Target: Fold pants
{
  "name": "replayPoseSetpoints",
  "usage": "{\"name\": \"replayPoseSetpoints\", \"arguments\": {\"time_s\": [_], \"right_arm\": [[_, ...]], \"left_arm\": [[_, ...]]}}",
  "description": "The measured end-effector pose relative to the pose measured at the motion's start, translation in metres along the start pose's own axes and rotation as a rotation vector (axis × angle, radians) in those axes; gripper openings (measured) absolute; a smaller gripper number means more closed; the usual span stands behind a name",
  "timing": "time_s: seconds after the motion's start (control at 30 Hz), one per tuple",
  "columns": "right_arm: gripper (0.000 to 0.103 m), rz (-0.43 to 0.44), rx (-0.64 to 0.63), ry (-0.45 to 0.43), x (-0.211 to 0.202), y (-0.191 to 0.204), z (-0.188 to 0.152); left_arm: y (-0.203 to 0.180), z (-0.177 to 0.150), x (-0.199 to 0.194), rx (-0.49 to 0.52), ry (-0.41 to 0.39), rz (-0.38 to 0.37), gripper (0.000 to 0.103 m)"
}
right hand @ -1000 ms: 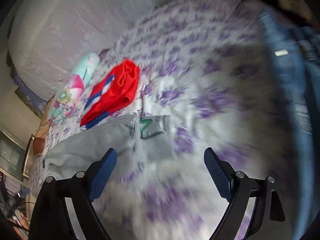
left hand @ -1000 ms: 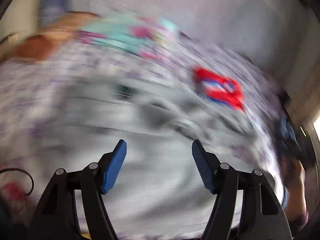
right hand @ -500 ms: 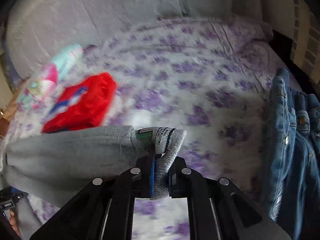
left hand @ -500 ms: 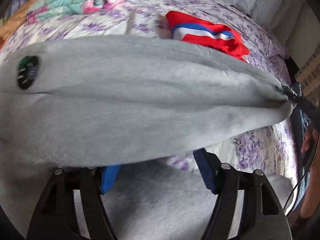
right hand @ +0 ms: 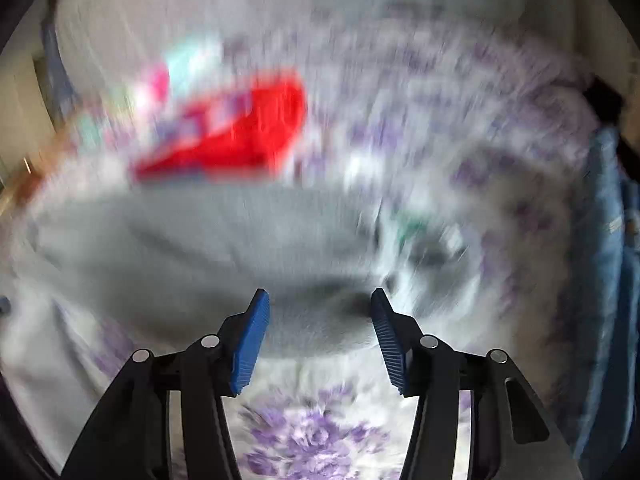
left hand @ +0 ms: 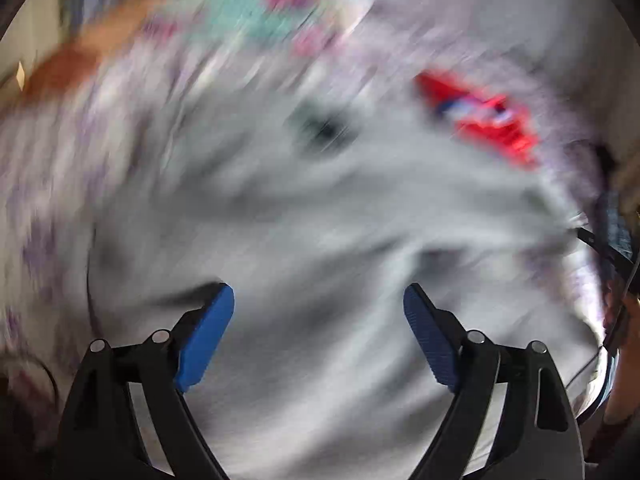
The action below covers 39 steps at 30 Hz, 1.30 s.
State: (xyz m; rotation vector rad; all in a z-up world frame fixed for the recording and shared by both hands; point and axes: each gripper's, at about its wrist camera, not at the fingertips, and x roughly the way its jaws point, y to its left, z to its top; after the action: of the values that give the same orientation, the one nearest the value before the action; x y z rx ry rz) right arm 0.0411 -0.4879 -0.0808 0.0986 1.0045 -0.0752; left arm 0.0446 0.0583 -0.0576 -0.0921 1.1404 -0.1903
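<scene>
The grey pants (left hand: 320,220) lie spread across the bed (right hand: 312,440), filling the middle and lower part of the left wrist view and running as a broad band across the middle of the right wrist view (right hand: 192,248); both pictures are heavily smeared by motion, so folds and edges cannot be read with any certainty; a small dark green patch (left hand: 320,128) shows on the grey cloth towards its far side, and a blurred green-and-white tag (right hand: 416,228) sits at the cloth's right end in the right wrist view.

The left claw (left hand: 319,332) hangs over the grey cloth with its blue pads (left hand: 204,340) wide apart and nothing between them; the right claw (right hand: 319,336) is likewise apart, its pads (right hand: 250,344) framing the near edge of the pants, with nothing gripped; whether either claw touches the cloth cannot be told.

Beyond the pants a red garment with blue and white stripes (right hand: 240,136) lies on the purple-flowered bedsheet; farther off, near the head of the bed, is a teal and pink bundle (left hand: 260,16), too blurred to name; blue jeans (right hand: 608,260) lie along the right side of the bed, apart from the grey pants.
</scene>
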Motion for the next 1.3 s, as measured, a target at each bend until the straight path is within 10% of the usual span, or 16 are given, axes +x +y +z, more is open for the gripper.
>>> {"name": "replayPoseSetpoints", "arguments": {"time_s": [0.2,0.33,0.47,0.6,0.67,0.7,1.0,1.1,1.3], "right_arm": [[0.049,-0.028,0.046,-0.049,-0.038,0.001,-0.014],[0.080,0.027,0.090,-0.126,-0.105,-0.004,-0.057],[0.084,-0.029,0.187,-0.149,-0.147,-0.032,-0.129],[0.084,0.142,0.309,-0.141,-0.140,-0.047,-0.185],[0.054,0.167,0.244,-0.110,-0.125,-0.030,-0.193],[0.011,0.194,0.163,-0.056,-0.110,-0.016,-0.191],[0.010,0.061,0.122,-0.108,-0.158,-0.034,-0.169],[0.015,0.047,0.100,0.080,-0.118,-0.033,-0.188],[0.057,-0.103,0.165,-0.204,-0.176,-0.041,-0.161]], "left_arm": [[-0.038,-0.057,-0.001,0.259,-0.027,0.131,0.089],[-0.032,-0.062,-0.052,0.242,-0.156,0.056,0.088],[-0.011,-0.070,-0.080,0.208,-0.198,0.058,0.088],[0.031,-0.071,-0.100,0.090,-0.221,0.051,0.089],[0.055,-0.066,-0.091,0.001,-0.201,0.079,0.089],[0.065,-0.065,-0.083,-0.044,-0.178,0.072,0.089],[0.067,-0.078,-0.028,-0.106,-0.077,0.039,0.093],[0.061,-0.082,-0.030,-0.072,-0.051,0.044,0.092],[0.069,-0.068,-0.086,-0.077,-0.077,-0.028,0.088]]}}
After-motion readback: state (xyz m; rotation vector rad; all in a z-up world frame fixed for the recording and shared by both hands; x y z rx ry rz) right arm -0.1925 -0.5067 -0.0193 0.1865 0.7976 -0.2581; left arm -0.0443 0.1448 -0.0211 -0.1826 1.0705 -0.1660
